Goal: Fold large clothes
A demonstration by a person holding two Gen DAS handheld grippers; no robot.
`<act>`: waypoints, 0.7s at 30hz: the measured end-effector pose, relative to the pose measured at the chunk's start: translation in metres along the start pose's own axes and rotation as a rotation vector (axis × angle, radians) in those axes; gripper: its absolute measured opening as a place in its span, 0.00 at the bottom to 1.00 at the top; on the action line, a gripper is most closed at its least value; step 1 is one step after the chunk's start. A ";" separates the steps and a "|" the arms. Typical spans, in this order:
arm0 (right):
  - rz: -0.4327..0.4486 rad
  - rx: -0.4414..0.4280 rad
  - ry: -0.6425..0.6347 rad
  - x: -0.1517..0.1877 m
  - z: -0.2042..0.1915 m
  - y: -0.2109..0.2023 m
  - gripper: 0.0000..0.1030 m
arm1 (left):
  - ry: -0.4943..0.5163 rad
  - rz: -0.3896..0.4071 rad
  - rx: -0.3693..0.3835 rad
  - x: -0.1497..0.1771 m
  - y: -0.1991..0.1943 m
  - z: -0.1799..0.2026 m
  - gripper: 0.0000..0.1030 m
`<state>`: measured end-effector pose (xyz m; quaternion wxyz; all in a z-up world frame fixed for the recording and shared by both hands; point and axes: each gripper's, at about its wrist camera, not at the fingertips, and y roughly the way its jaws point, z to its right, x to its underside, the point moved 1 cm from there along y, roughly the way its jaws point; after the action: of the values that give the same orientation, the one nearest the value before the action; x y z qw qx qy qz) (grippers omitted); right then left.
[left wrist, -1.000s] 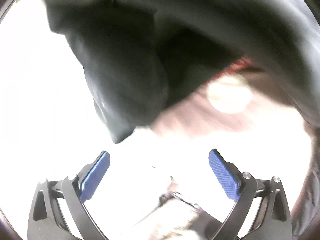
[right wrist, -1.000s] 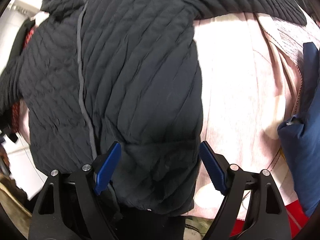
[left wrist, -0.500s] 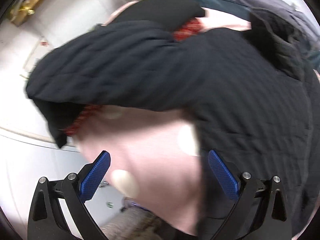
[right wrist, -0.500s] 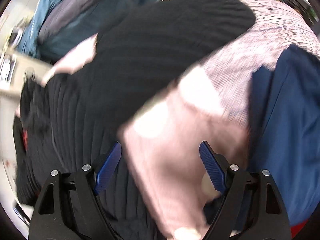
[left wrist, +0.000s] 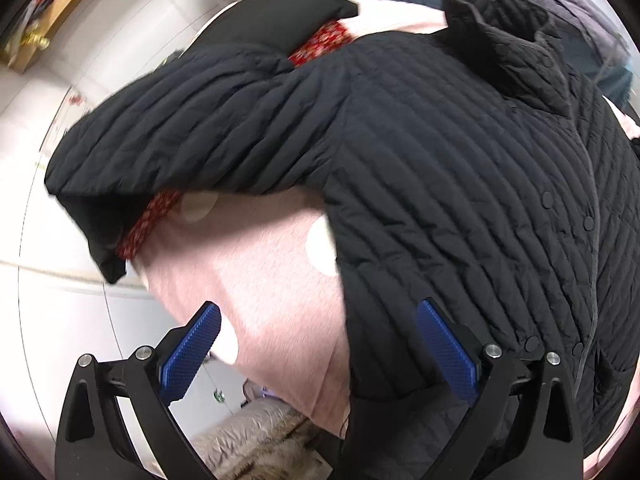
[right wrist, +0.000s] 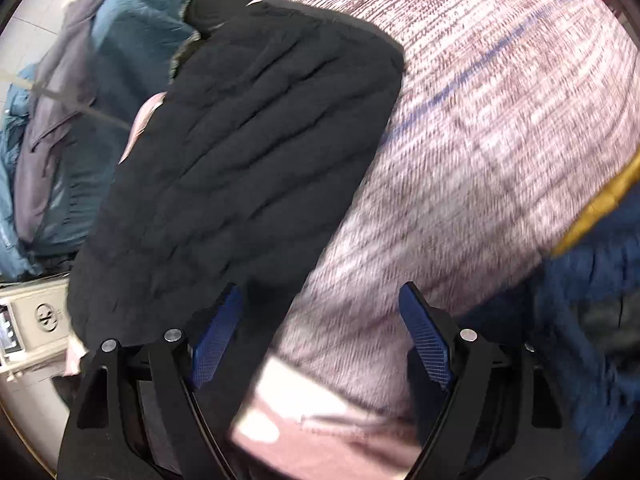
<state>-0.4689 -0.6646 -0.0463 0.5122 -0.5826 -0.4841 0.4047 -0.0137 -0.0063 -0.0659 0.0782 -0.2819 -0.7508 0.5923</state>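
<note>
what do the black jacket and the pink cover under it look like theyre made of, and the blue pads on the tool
Black jacket: looks like thin synthetic shell with padding, matte with a slight sheen; stitched into narrow puffy channels, with snap buttons.
Pink cover: soft woven or knitted fabric, matte, with pale dots; the exact fibre is unclear.
Blue pads on the left tool: probably rubber or textured plastic, with a fine grid pattern.
</note>
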 end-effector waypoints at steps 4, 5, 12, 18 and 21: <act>0.031 0.031 -0.065 -0.012 -0.009 0.014 0.78 | -0.004 -0.018 -0.019 0.003 0.001 -0.004 0.94; 0.034 0.030 -0.074 -0.014 -0.007 0.018 0.79 | 0.003 -0.018 -0.024 0.003 0.000 -0.003 0.94; 0.167 -0.016 0.036 -0.021 0.009 -0.001 0.46 | 0.102 0.009 -0.016 0.007 -0.012 0.014 0.94; 0.212 -0.115 0.080 -0.031 0.035 -0.033 0.05 | 0.088 0.008 0.002 0.008 -0.010 0.011 0.94; 0.243 -0.175 0.184 -0.027 0.052 -0.063 0.03 | 0.068 0.001 0.016 0.008 -0.006 0.008 0.94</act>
<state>-0.5338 -0.6800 0.0077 0.4488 -0.7139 -0.3946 0.3650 -0.0255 -0.0097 -0.0639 0.1054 -0.3017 -0.7427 0.5884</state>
